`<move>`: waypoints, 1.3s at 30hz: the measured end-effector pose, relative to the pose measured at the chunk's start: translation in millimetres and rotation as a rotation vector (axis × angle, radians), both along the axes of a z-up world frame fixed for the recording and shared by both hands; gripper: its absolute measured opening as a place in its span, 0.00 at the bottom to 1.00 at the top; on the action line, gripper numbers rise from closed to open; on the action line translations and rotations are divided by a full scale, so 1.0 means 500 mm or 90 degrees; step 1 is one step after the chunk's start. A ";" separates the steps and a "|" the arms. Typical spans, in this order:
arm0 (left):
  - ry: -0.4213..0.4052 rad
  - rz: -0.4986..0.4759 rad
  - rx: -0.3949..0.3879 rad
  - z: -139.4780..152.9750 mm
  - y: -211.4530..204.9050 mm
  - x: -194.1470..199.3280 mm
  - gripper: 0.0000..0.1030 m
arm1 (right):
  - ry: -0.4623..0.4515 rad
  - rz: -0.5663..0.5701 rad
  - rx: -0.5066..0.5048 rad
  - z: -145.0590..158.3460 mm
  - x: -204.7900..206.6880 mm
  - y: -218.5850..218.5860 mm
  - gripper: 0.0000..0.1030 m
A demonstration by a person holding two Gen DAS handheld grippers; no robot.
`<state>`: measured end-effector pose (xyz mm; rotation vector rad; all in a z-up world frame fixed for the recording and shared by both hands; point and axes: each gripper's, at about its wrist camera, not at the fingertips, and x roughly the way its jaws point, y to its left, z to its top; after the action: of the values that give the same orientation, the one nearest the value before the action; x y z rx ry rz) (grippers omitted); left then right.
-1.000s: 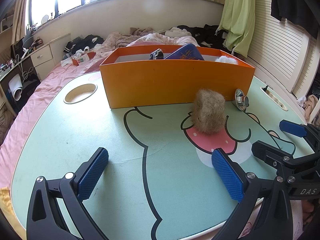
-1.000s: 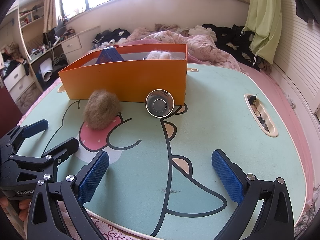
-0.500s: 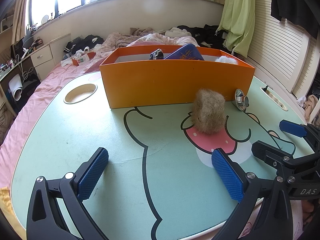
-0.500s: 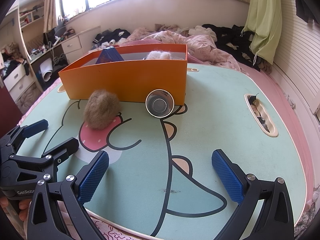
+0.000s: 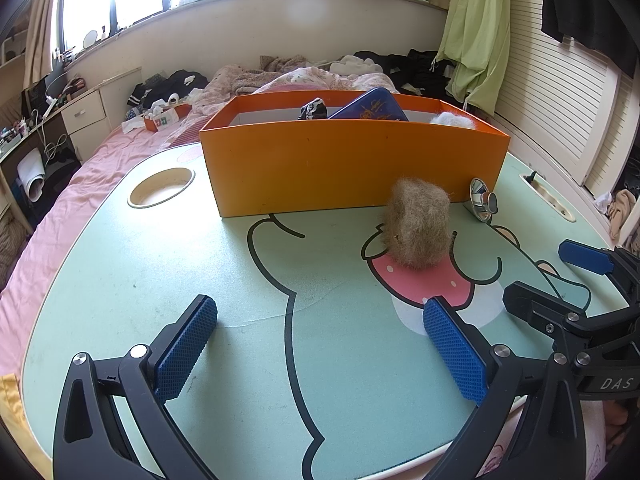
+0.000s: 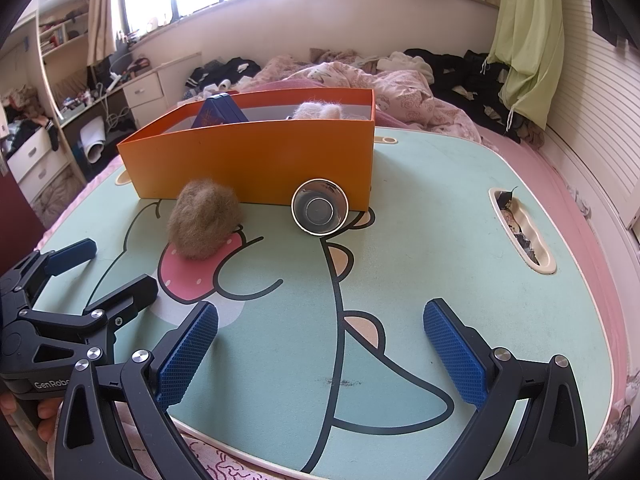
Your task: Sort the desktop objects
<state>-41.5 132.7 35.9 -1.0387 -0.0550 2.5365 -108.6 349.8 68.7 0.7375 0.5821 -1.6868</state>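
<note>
Both my grippers, left (image 5: 320,354) and right (image 6: 320,354), were spread wide and held nothing. Ahead of them on the table (image 5: 160,280) sat a fuzzy brown ball (image 5: 418,226) and a shiny bowl (image 6: 319,211), tipped on its side against the orange box (image 5: 340,168).

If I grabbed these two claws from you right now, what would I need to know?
Left claw: open, empty, hovering low over the table.
Right claw: open, empty, same.
Already in the orange box: a blue case, a white fluff ball and a dark patterned item.
Left outside, in front of the box: the brown fluff ball and the small metal bowl, lying on its side. Those probably go in next.
</note>
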 end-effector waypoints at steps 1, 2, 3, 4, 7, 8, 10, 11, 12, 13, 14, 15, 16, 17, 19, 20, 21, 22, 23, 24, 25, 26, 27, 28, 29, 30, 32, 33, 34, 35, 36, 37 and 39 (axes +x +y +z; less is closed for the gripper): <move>0.000 0.000 0.000 0.000 0.000 0.000 1.00 | 0.000 0.000 0.000 0.000 0.000 0.000 1.00; 0.000 0.000 0.000 0.000 0.000 0.000 1.00 | 0.000 0.000 0.000 0.000 0.000 0.000 1.00; 0.000 0.001 0.000 0.000 0.000 0.000 1.00 | 0.000 0.000 0.000 0.000 0.000 0.000 1.00; 0.000 0.001 0.000 0.000 0.000 0.000 1.00 | 0.000 0.000 0.000 0.000 0.000 0.000 1.00; 0.000 0.002 0.000 0.000 0.000 0.000 1.00 | 0.000 0.000 0.000 -0.001 0.000 0.000 1.00; 0.000 0.002 0.000 0.000 0.000 0.000 1.00 | 0.000 0.000 0.000 -0.001 0.000 0.000 1.00; 0.000 0.002 0.000 0.000 0.000 0.000 1.00 | -0.004 0.001 -0.002 0.003 -0.001 -0.002 1.00; 0.000 0.003 0.000 0.000 0.000 0.000 1.00 | -0.009 0.002 -0.003 0.004 -0.004 -0.002 1.00; 0.000 0.003 0.000 0.000 0.000 0.000 1.00 | -0.013 0.002 -0.003 0.010 -0.006 -0.005 1.00; 0.000 0.003 0.000 0.000 0.000 0.000 1.00 | -0.021 0.003 -0.003 0.014 -0.010 -0.008 1.00; 0.000 0.004 0.000 -0.001 0.000 0.000 1.00 | -0.031 0.005 -0.003 0.018 -0.014 -0.012 1.00; 0.000 0.004 0.000 -0.001 0.001 0.000 1.00 | -0.039 0.006 -0.004 0.021 -0.018 -0.015 1.00; 0.000 0.004 0.000 -0.001 0.001 0.000 1.00 | -0.050 0.003 -0.008 0.028 -0.026 -0.020 1.00; 0.001 0.005 0.000 0.001 0.003 0.001 1.00 | -0.050 -0.002 -0.013 0.035 -0.030 -0.025 1.00; 0.001 0.005 0.000 0.001 0.003 0.001 1.00 | -0.033 -0.014 -0.029 0.054 -0.034 -0.040 1.00; 0.001 0.005 0.000 0.001 0.003 0.001 1.00 | -0.025 -0.014 -0.032 0.060 -0.034 -0.048 1.00; 0.001 0.006 0.000 0.001 0.004 0.001 1.00 | -0.017 -0.010 -0.033 0.066 -0.031 -0.061 1.00; 0.001 0.006 0.000 0.001 0.003 0.001 1.00 | -0.014 -0.003 -0.031 0.071 -0.027 -0.075 1.00; 0.001 0.006 0.000 0.001 0.003 0.001 1.00 | -0.013 0.001 -0.028 0.069 -0.025 -0.082 0.99; 0.001 0.006 0.000 0.001 0.003 0.001 1.00 | -0.011 0.007 -0.021 0.069 -0.020 -0.095 0.97; 0.001 0.007 0.000 0.001 0.004 0.001 1.00 | -0.009 0.012 -0.015 0.067 -0.016 -0.106 0.94; 0.001 0.007 0.000 0.001 0.003 0.001 1.00 | -0.009 0.021 -0.009 0.065 -0.011 -0.118 0.92; 0.001 0.007 0.000 0.001 0.003 0.001 1.00 | -0.007 0.026 -0.004 0.064 -0.006 -0.126 0.89; 0.001 0.007 0.000 0.001 0.004 0.001 1.00 | -0.005 0.029 -0.001 0.060 -0.002 -0.132 0.87; 0.001 0.008 0.000 0.000 0.003 0.001 1.00 | -0.003 0.031 0.002 0.058 0.000 -0.138 0.86; 0.001 0.008 0.000 0.000 0.004 0.001 1.00 | -0.002 0.034 0.005 0.056 0.002 -0.145 0.83; 0.001 0.009 0.000 0.000 0.003 0.001 1.00 | -0.010 0.043 0.014 0.045 0.007 -0.146 0.71; 0.001 0.009 0.000 0.000 0.003 0.001 1.00 | -0.019 0.051 0.021 0.039 0.006 -0.149 0.54; 0.001 0.009 0.000 0.000 0.004 0.001 1.00 | -0.027 0.056 0.026 0.033 0.004 -0.149 0.32; 0.001 0.009 0.000 0.000 0.003 0.001 1.00 | -0.036 0.058 0.035 0.028 0.000 -0.152 0.22; 0.001 0.008 0.000 0.001 0.004 0.001 1.00 | -0.048 0.058 0.042 0.022 -0.003 -0.153 0.14; 0.001 0.008 0.000 0.002 0.005 0.000 1.00 | -0.056 0.059 0.042 0.019 -0.006 -0.151 0.13; 0.001 0.009 0.000 0.004 0.007 0.000 1.00 | -0.064 0.059 0.028 0.020 -0.009 -0.143 0.11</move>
<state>-41.5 136.0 37.7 -1.0389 -0.0614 2.5497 -113.1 278.5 78.5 0.8109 0.5761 -1.5458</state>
